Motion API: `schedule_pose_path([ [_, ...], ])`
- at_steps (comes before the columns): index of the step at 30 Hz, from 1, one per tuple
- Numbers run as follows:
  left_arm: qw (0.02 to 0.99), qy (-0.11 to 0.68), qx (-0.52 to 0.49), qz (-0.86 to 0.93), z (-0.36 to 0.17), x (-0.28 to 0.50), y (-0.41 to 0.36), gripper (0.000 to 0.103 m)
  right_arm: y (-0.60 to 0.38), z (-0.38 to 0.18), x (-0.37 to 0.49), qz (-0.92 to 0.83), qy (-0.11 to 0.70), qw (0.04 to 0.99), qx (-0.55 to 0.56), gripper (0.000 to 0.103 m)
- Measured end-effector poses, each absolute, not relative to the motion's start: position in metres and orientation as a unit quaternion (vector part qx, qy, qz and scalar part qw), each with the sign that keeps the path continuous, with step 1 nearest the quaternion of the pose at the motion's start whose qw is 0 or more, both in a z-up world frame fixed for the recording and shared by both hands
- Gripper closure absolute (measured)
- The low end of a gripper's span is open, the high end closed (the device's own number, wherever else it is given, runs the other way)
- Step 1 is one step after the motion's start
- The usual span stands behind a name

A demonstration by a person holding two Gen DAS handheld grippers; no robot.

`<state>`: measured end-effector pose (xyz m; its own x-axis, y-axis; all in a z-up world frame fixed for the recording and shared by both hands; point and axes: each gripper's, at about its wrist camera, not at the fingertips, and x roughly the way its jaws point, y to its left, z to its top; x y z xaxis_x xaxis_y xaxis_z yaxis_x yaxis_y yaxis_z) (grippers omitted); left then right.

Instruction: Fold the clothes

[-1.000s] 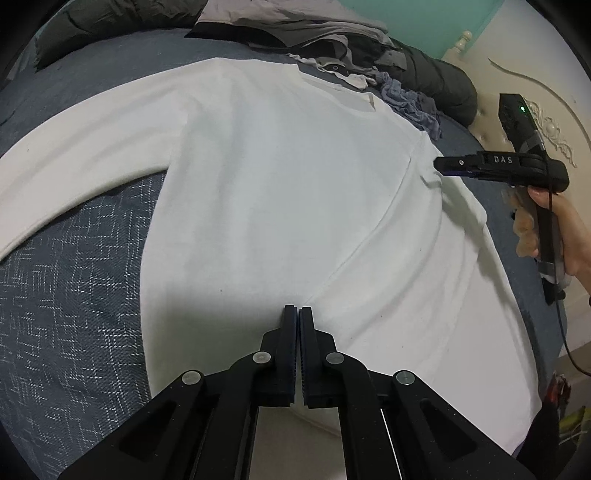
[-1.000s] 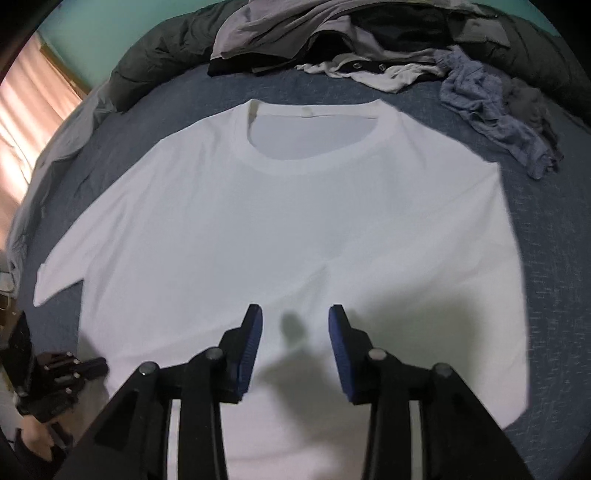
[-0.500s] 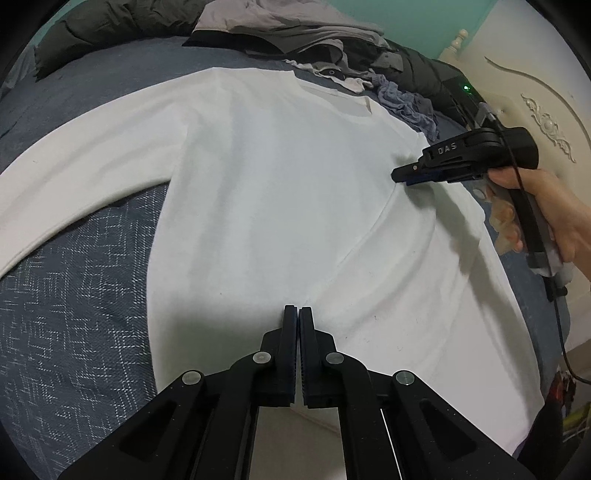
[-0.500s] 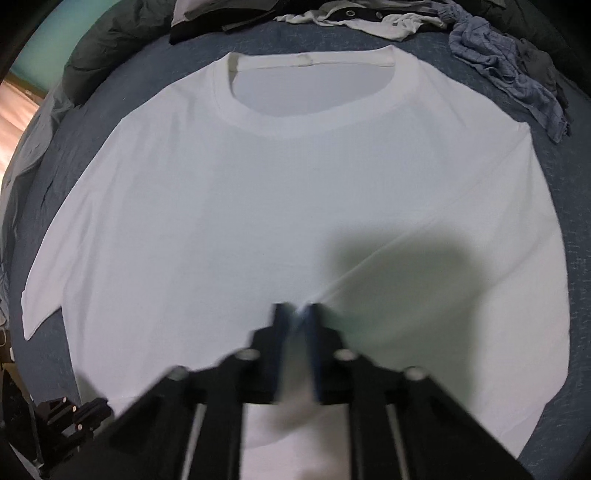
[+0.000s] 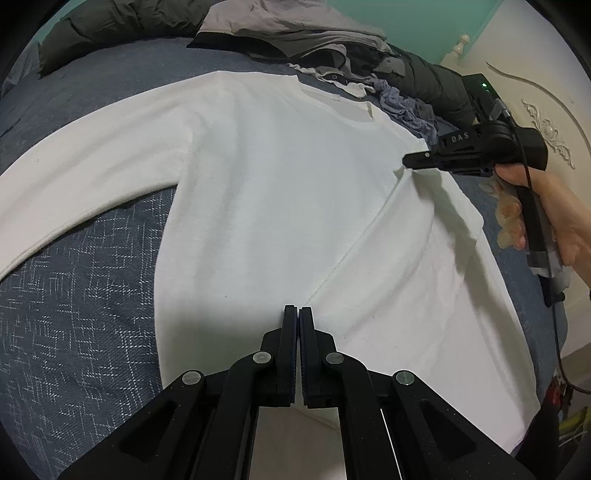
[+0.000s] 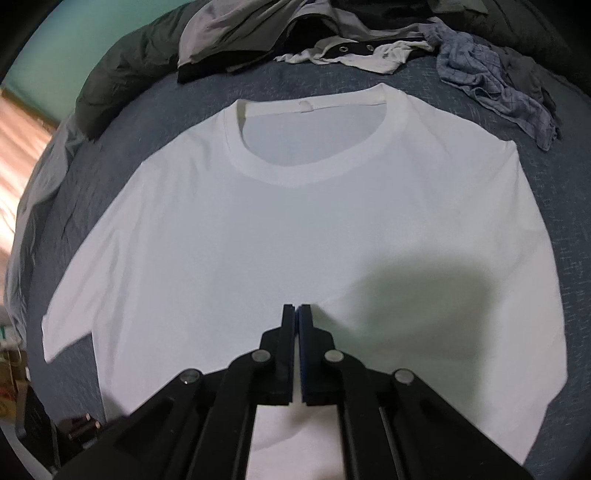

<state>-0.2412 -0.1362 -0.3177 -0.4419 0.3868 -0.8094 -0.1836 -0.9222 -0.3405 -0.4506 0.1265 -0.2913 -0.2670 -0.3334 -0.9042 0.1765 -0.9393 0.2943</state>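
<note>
A white T-shirt (image 5: 280, 177) lies spread flat on a blue-grey bedspread (image 5: 74, 325). One sleeve stretches out to the left; a folded edge runs diagonally across the body. My left gripper (image 5: 297, 308) is shut at the lower end of that fold, near the hem. My right gripper (image 5: 406, 161) is shut at the fold's upper end near the shoulder and seems to pinch the cloth. In the right wrist view the shirt (image 6: 295, 229) shows collar up, and the right gripper (image 6: 297, 306) is shut on a fabric edge.
A pile of dark and grey clothes (image 5: 295, 33) lies at the head of the bed, with a crumpled blue checked garment (image 6: 495, 85) beside the shirt's shoulder. A white carved headboard (image 5: 546, 122) stands at the right.
My right gripper has closed from open, moved in over the shirt and now sits shut at the fold near the shoulder. My left gripper has stayed shut in place.
</note>
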Motion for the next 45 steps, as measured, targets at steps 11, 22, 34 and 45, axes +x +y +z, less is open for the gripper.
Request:
schedule_pose_path([
  [11, 0.162, -0.107, -0.51, 0.838, -0.324, -0.242, -0.14, 0.102, 0.139, -0.268, -0.442, -0.837, -0.08, 0.19, 0.507, 0.101],
  [22, 0.167, -0.098, -0.507, 0.84, -0.318, -0.237, -0.134, 0.102, 0.183, -0.297, -0.386, -0.822, -0.06, 0.193, 0.532, 0.101],
  [34, 0.181, -0.085, -0.513, 0.835, -0.319, -0.236, -0.119, 0.102, 0.224, -0.302, -0.349, -0.85, -0.079, 0.155, 0.497, 0.09],
  [45, 0.176, -0.081, -0.529, 0.826, -0.33, -0.234, -0.121, 0.102, 0.276, -0.313, -0.327, -0.846, -0.122, 0.103, 0.51, 0.086],
])
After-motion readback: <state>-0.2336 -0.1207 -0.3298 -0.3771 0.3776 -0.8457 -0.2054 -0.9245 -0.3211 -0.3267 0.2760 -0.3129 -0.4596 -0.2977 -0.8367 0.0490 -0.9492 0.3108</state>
